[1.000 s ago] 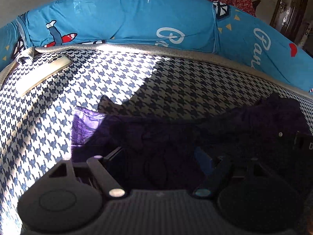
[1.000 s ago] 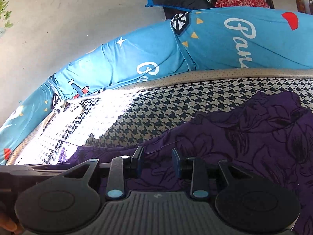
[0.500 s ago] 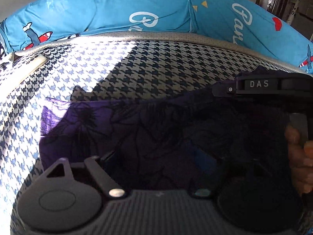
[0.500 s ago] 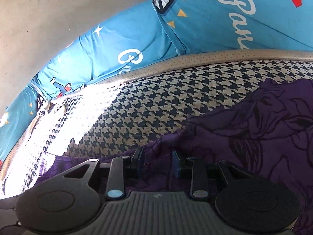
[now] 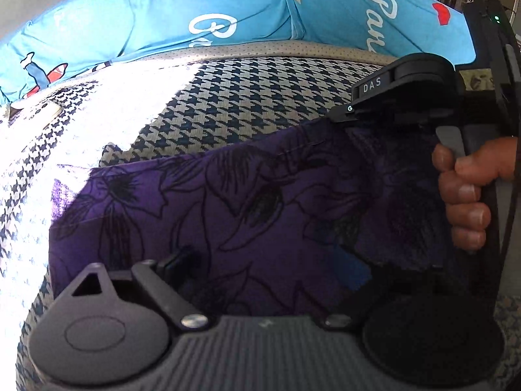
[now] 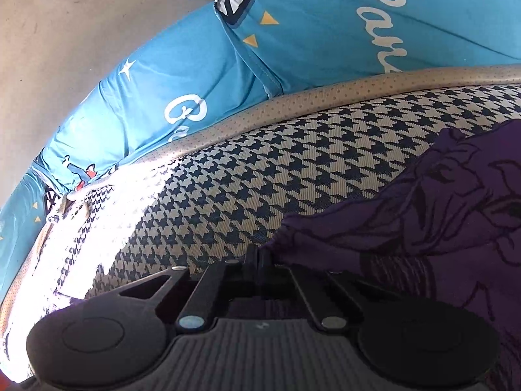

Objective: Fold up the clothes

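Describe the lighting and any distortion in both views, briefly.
Left wrist view: hard sunlight blows out the checked cover at left to near white, while the purple cloth lies mostly in shadow. Right wrist view: the same glare washes out the cover's left part; the rest is evenly lit. Both views: fisheye bends the beige edge band into an arc.

Left gripper (image 5: 270, 260): dark grey housing, ribbed centre panel, a round disc at each lower corner, two silver rivets on black linkage bars, triangular cut-out at lower left. Right gripper (image 6: 260, 257): same build. At right of the left-wrist frame, its black side shows white "DAS" lettering, a green LED and a thin black cable; bare hand (image 5: 469, 192) on the handle.
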Demonstrator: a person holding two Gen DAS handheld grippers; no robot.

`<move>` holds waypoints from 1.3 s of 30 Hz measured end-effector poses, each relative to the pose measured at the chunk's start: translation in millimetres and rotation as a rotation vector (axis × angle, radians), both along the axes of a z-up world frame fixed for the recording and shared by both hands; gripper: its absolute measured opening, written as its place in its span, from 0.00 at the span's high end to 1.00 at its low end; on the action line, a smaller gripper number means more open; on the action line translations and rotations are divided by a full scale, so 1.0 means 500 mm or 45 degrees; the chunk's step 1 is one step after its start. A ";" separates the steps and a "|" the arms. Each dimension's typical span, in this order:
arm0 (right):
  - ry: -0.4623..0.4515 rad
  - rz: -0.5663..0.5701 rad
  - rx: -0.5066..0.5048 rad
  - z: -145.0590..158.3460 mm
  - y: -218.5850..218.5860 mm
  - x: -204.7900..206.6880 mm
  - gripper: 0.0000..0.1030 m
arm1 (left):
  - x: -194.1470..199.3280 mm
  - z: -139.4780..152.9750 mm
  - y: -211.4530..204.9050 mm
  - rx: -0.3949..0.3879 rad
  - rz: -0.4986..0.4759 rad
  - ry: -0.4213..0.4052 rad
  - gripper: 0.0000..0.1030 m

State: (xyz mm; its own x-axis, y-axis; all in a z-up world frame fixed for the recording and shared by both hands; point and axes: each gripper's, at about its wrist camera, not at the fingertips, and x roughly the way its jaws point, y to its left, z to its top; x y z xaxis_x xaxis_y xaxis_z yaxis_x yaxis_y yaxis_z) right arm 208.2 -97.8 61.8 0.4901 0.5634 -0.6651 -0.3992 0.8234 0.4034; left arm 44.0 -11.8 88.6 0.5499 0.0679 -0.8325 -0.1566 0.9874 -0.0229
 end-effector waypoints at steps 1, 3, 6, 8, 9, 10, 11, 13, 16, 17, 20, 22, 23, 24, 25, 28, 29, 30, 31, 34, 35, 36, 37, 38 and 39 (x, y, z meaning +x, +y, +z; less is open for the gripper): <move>-0.006 0.000 -0.004 0.001 0.001 0.000 1.00 | 0.000 -0.001 -0.003 0.007 -0.010 0.004 0.07; -0.013 0.002 -0.008 0.008 0.002 -0.004 1.00 | 0.002 -0.003 -0.012 0.021 -0.019 0.006 0.07; -0.014 0.006 0.007 0.023 -0.003 -0.013 1.00 | 0.003 -0.004 -0.027 0.029 -0.034 0.001 0.07; 0.000 0.010 0.066 0.039 -0.021 -0.022 0.94 | 0.004 -0.003 -0.030 0.022 -0.033 -0.005 0.07; 0.001 0.008 0.087 0.048 -0.031 -0.029 0.91 | 0.004 -0.004 -0.031 0.016 -0.030 -0.006 0.07; 0.001 0.004 0.108 0.057 -0.043 -0.037 0.91 | 0.005 -0.004 -0.031 0.010 -0.027 -0.007 0.07; 0.009 -0.002 0.136 0.063 -0.055 -0.046 0.91 | 0.005 -0.004 -0.032 0.007 -0.026 -0.008 0.07; 0.046 -0.013 0.195 0.069 -0.077 -0.061 0.91 | 0.004 -0.004 -0.033 0.007 -0.025 -0.012 0.07; 0.135 -0.028 0.266 0.063 -0.103 -0.082 0.91 | 0.002 -0.004 -0.036 0.014 -0.029 -0.022 0.07; 0.154 -0.031 0.276 0.062 -0.108 -0.089 0.91 | 0.001 -0.003 -0.035 0.014 -0.030 -0.026 0.07; 0.179 -0.028 0.277 0.059 -0.118 -0.107 0.90 | -0.005 -0.003 -0.036 0.012 -0.032 -0.033 0.07; 0.192 -0.026 0.274 0.055 -0.122 -0.115 0.90 | -0.013 -0.003 -0.033 0.010 -0.028 -0.040 0.07; 0.208 -0.026 0.283 0.051 -0.123 -0.117 0.90 | -0.017 -0.003 -0.031 0.009 -0.025 -0.044 0.07; 0.230 -0.024 0.294 0.045 -0.124 -0.118 0.90 | -0.021 -0.003 -0.029 0.008 -0.023 -0.048 0.07; 0.248 -0.019 0.301 0.041 -0.122 -0.119 0.90 | -0.026 -0.003 -0.027 0.010 -0.021 -0.053 0.07; 0.257 -0.002 0.261 0.033 -0.109 -0.129 0.90 | -0.048 -0.005 -0.029 0.029 -0.017 -0.071 0.07; 0.254 -0.006 0.232 0.031 -0.105 -0.132 0.90 | -0.056 -0.005 -0.031 0.037 -0.017 -0.077 0.07; 0.255 -0.013 0.202 0.027 -0.102 -0.135 0.90 | -0.064 -0.005 -0.031 0.039 -0.015 -0.083 0.07; 0.264 -0.019 0.179 0.023 -0.100 -0.138 0.90 | -0.072 -0.005 -0.029 0.036 -0.013 -0.087 0.06; 0.285 -0.034 0.138 0.015 -0.101 -0.149 0.90 | -0.095 -0.008 -0.024 0.026 -0.007 -0.096 0.06; 0.276 -0.032 0.126 0.016 -0.102 -0.155 0.90 | -0.103 -0.010 -0.022 0.024 -0.003 -0.099 0.05; 0.264 -0.030 0.115 0.018 -0.103 -0.161 0.90 | -0.110 -0.010 -0.019 0.019 0.002 -0.101 0.05; 0.257 -0.029 0.108 0.019 -0.105 -0.168 0.90 | -0.115 -0.010 -0.017 0.018 0.006 -0.102 0.05; 0.252 -0.031 0.103 0.021 -0.108 -0.175 0.90 | -0.120 -0.009 -0.015 0.018 0.008 -0.103 0.05; 0.248 -0.034 0.100 0.022 -0.112 -0.183 0.90 | -0.127 -0.009 -0.012 0.022 0.010 -0.104 0.04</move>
State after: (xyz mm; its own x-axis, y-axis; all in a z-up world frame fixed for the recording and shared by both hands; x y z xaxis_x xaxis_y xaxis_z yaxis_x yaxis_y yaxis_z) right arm 116.9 -153.9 72.7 0.3716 0.6059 -0.7034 -0.2860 0.7955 0.5342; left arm -19.7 -18.0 84.1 0.6153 0.0862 -0.7836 -0.1623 0.9866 -0.0188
